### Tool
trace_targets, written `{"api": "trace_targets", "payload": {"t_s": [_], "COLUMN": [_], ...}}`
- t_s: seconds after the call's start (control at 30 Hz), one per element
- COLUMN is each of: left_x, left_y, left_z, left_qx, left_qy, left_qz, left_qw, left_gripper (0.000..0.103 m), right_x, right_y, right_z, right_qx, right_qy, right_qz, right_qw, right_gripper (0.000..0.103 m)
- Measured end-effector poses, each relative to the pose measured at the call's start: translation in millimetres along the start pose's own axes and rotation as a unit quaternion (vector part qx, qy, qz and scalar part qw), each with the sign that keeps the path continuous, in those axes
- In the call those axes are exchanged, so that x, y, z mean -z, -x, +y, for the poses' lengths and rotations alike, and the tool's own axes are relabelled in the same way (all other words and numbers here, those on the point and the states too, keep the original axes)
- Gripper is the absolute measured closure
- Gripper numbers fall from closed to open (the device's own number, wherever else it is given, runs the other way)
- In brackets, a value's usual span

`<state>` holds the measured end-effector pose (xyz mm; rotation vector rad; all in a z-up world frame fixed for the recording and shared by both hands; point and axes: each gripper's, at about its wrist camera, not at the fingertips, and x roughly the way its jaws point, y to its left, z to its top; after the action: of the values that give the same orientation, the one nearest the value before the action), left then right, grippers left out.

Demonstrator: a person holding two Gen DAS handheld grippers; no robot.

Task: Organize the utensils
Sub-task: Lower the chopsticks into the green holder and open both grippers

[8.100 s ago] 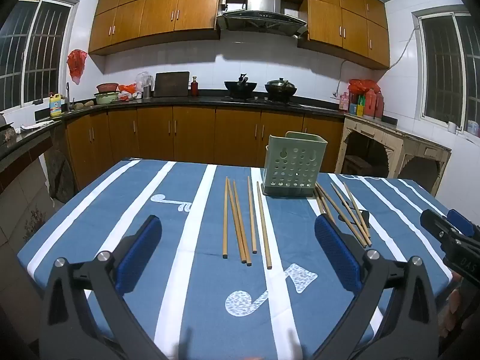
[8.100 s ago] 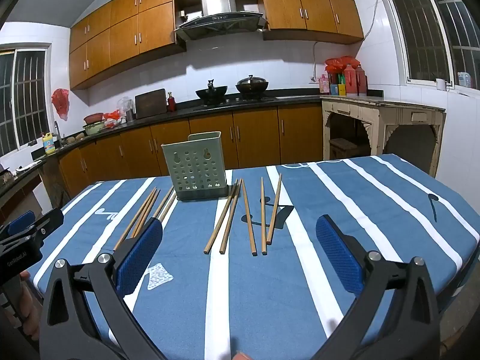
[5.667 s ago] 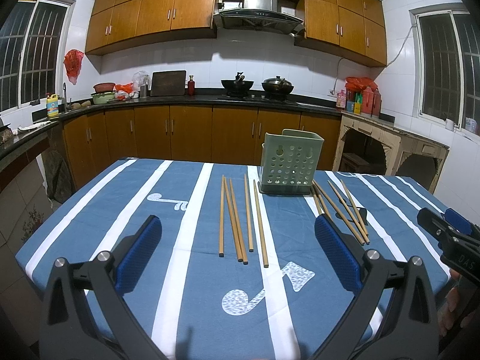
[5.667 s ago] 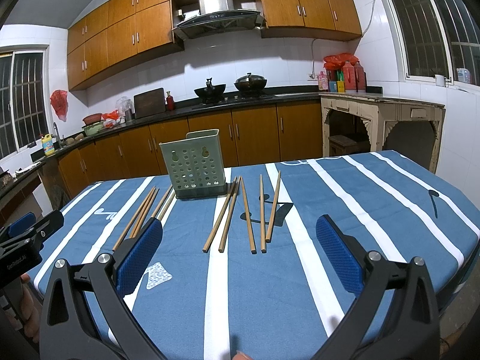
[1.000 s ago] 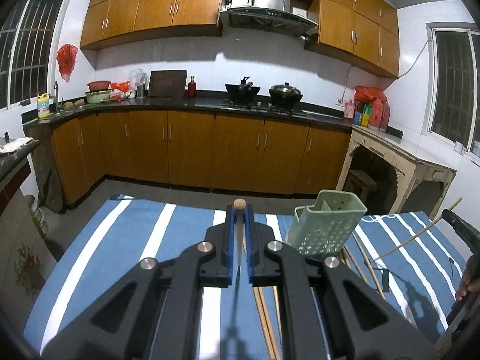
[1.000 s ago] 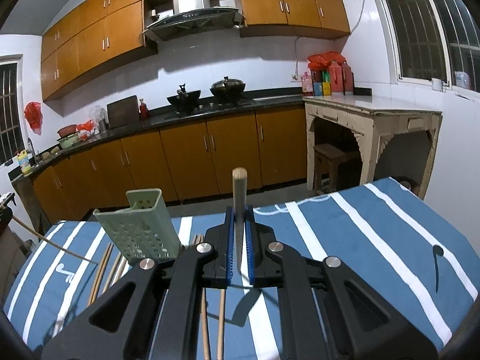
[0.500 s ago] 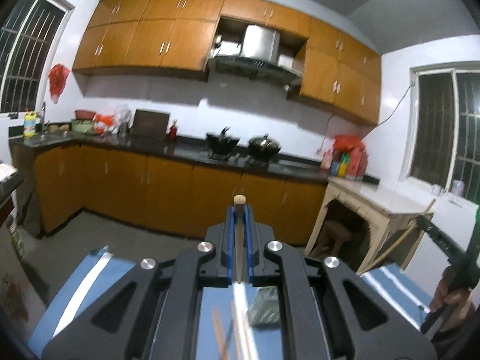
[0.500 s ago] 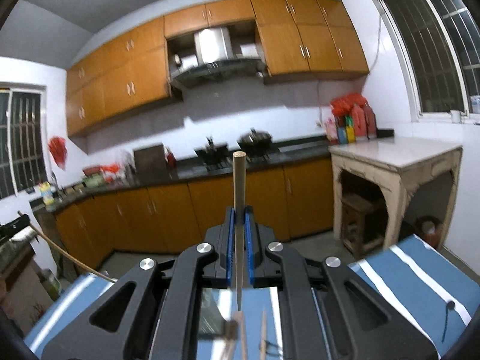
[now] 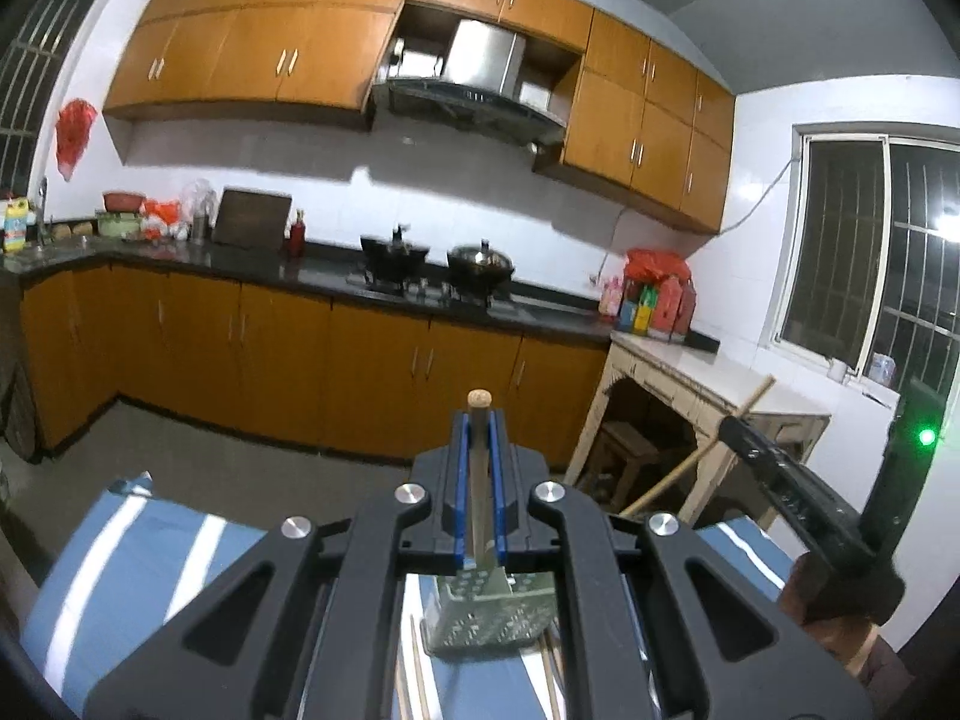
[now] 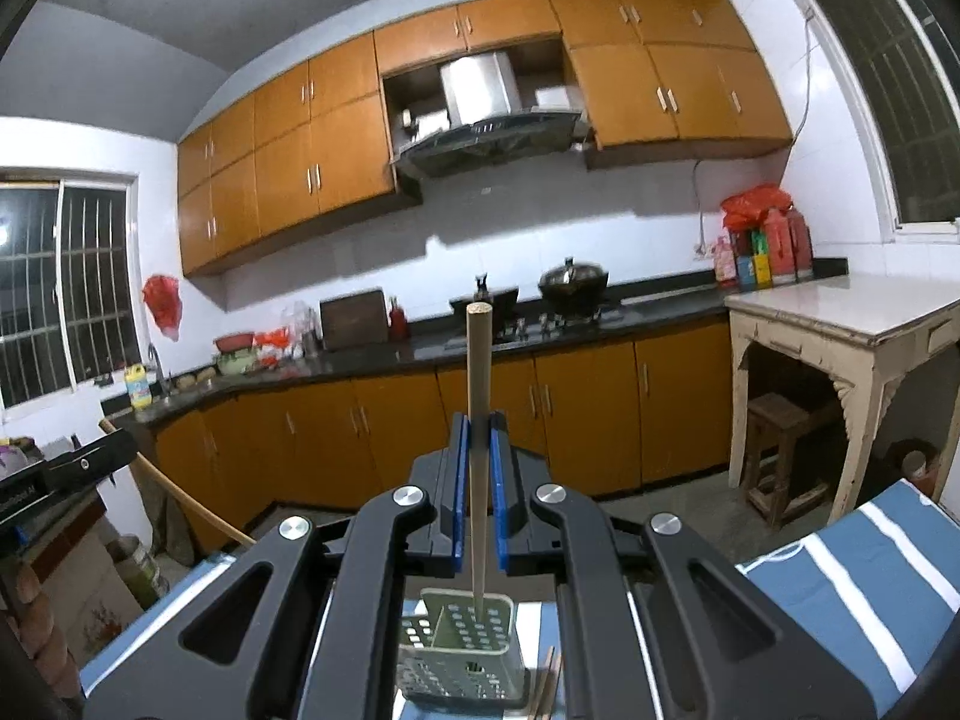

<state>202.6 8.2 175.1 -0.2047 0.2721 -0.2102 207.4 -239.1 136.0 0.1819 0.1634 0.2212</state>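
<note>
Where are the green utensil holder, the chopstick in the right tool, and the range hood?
green utensil holder [image 10: 459, 660], right wrist view, perforated front wall
chopstick [image 10: 479, 372], right wrist view, upper shaft
range hood [image 10: 489, 132], right wrist view, canopy

Was a home kitchen: orange wall cabinets [image 9: 270, 60], range hood [image 9: 474, 96], woks on stove [image 9: 480, 261], dark counter [image 9: 180, 255].

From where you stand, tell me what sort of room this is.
A home kitchen, most likely: wooden cabinets line the walls, a range hood hangs over a stove with a lidded pot, and a dark counter runs along the wall.
</note>
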Motion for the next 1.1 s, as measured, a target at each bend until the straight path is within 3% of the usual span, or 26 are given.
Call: {"api": "trace_targets", "payload": {"t_s": [0.3,0.53,0.6,0.63,0.67,0.93,1.1], "left_x": [34,50,52,52,52,48,61], "left_y": [-38,-50,-47,-45,-44,-14,13], "left_z": [9,16,19,20,21,27,33], "left_qx": [0.010,0.002,-0.004,-0.008,-0.010,-0.026,-0.049], "left_qy": [0.010,0.014,0.014,0.013,0.013,0.020,0.009], "left_qz": [0.055,0.082,0.080,0.079,0.077,0.058,0.055], "left_qw": [0.9984,0.9965,0.9967,0.9968,0.9969,0.9978,0.9972], "left_gripper": [0.095,0.095,0.092,0.089,0.087,0.076,0.072], "right_x": [31,37,37,36,36,39,64], "right_y": [-29,-30,-30,-25,-22,8,26], "right_z": [-8,-6,-7,-8,-8,-21,-38], "right_qx": [-0.007,-0.013,-0.011,-0.010,-0.009,0.012,0.047], "right_qy": [-0.020,-0.011,-0.011,-0.012,-0.012,-0.016,-0.013], "right_qz": [0.069,0.089,0.087,0.082,0.078,0.072,0.099], "right_qw": [0.997,0.996,0.996,0.996,0.997,0.997,0.994], "right_gripper": [0.095,0.094,0.081,0.064,0.058,0.058,0.058]}}
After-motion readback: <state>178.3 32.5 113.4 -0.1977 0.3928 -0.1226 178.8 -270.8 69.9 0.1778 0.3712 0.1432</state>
